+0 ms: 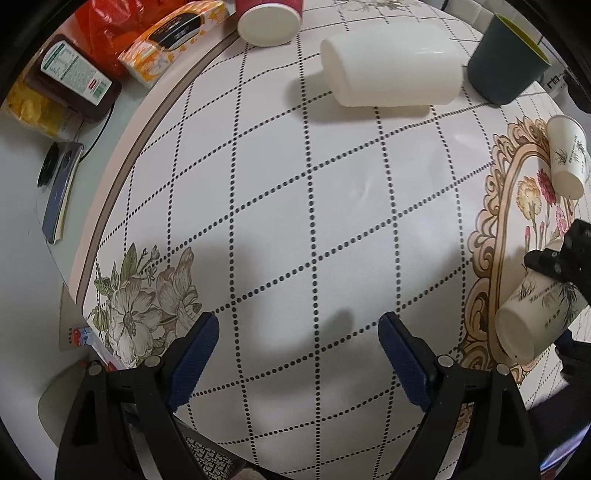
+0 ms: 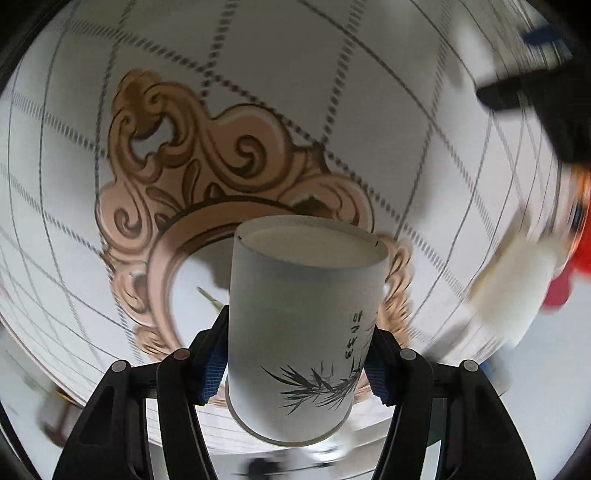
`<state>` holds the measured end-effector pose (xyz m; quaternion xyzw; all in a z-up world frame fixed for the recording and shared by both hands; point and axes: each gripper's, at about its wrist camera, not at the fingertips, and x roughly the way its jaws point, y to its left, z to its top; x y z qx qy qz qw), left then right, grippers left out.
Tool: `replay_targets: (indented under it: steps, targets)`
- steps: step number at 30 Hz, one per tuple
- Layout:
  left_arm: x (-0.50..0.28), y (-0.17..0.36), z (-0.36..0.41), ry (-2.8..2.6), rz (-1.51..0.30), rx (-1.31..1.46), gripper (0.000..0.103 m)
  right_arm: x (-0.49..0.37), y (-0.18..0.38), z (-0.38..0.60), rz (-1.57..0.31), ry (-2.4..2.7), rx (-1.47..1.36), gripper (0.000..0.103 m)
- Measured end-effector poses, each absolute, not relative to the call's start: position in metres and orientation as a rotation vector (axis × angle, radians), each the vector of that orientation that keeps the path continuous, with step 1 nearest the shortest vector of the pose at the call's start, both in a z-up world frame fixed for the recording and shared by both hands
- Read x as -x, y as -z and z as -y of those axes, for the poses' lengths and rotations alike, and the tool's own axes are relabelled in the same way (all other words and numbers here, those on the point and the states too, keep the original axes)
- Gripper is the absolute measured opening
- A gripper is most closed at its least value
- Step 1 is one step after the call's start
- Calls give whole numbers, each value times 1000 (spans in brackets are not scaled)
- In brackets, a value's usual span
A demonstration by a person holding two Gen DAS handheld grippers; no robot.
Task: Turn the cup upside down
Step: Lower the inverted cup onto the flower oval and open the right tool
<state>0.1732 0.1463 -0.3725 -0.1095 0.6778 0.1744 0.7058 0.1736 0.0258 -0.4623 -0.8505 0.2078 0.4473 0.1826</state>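
Right tool (image 2: 297, 356) grips cup (image 2: 301, 325), base pointing forward

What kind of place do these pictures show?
Probably a home dining table: a round table under a floral, dotted-grid tablecloth, an orange tissue pack, a dark sauce bottle, and paper cups, one bamboo-printed in the right gripper.

The left gripper (image 1: 297, 354) is hanging over the round table (image 1: 295, 206) with its blue-padded fingers (image 1: 194, 363) standing wide apart, nothing between them. At the right edge the right gripper (image 1: 565, 258) is clamping a bamboo-print paper cup (image 1: 532, 325), which is tilting with its base toward the left. Farther off, a second printed paper cup (image 1: 567, 162), a white tub (image 1: 391, 70), a dark green cup (image 1: 506, 61) and a red cup (image 1: 269, 20) are sitting on the table.
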Motion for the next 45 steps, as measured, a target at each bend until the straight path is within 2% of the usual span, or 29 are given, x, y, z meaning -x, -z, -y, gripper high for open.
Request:
replay_targets:
  steps: [4,14,22,30,45]
  targets:
    - [-177,366,-136,-372,-1500,227,88,-191,464,-32,-873,-1168,2246,65]
    - [-188,355,-107,-340,-1495,196,88,-238,470,-15,-1448,-916,1777,65]
    - [-178,354,-94,-322,-1496,177,88,-273,479,8,-1785,-695,1369,65]
    - [-176,352,-89,-316,-1495,171,88,-331,482,33,-1969,-509,995,65]
    - [-178,346,-83,-300,-1498,162,88,-420,481,86,-2118,-332,630,67]
